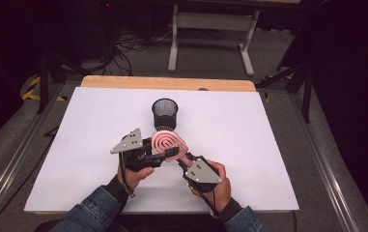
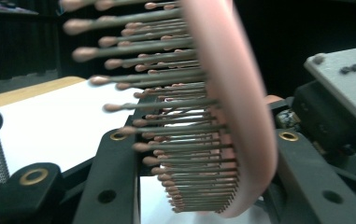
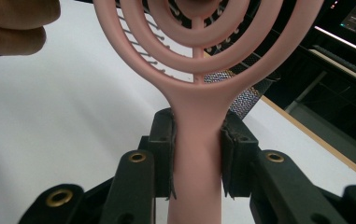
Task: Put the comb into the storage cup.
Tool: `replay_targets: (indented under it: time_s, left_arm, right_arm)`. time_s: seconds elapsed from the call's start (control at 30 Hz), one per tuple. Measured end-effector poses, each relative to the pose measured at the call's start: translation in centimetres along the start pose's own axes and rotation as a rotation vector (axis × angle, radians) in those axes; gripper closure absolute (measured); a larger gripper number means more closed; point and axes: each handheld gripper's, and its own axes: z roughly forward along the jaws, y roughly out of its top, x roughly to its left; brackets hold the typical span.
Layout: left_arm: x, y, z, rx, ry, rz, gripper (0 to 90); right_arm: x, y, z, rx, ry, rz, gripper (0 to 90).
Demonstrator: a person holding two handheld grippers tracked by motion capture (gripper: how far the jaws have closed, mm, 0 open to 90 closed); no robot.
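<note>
One pink plastic paddle hairbrush with concentric loops [image 1: 168, 142], held just in front of one black wire-mesh cup [image 1: 164, 113] on the white table [image 1: 85, 145]. Right gripper [image 3: 197, 154] clamped on its handle. Left gripper [image 1: 164, 155] closed across the bristled head.

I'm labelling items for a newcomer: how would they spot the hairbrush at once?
On the white table, just in front of the black mesh cup, both hand-held grippers hold a pink hairbrush. Its head of concentric rings is the scene's one pink thing.
</note>
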Motion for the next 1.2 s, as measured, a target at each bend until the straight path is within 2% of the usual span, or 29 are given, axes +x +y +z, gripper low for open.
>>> replay_targets:
  time_s: [0.17,0.63,0.9,1.2]
  left_arm:
    - [0.0,0.5,-0.6,-0.026,0.016,0.011,62.7]
    - [0.6,1.2,-2.0,-0.038,0.065,0.020,62.8]
    - [1.0,1.5,-2.9,-0.051,0.090,0.023,62.8]
    - [1.9,1.8,-4.5,-0.068,0.137,0.025,62.8]
  right_arm:
    - [-0.1,0.0,-0.1,-0.002,0.006,0.002,67.0]
    - [-0.5,-0.2,-0.3,-0.004,0.022,0.030,60.7]
    - [-1.3,-0.4,-0.8,-0.014,0.016,0.050,57.7]
    - [-2.5,-0.8,-1.5,-0.039,0.007,0.068,49.2]
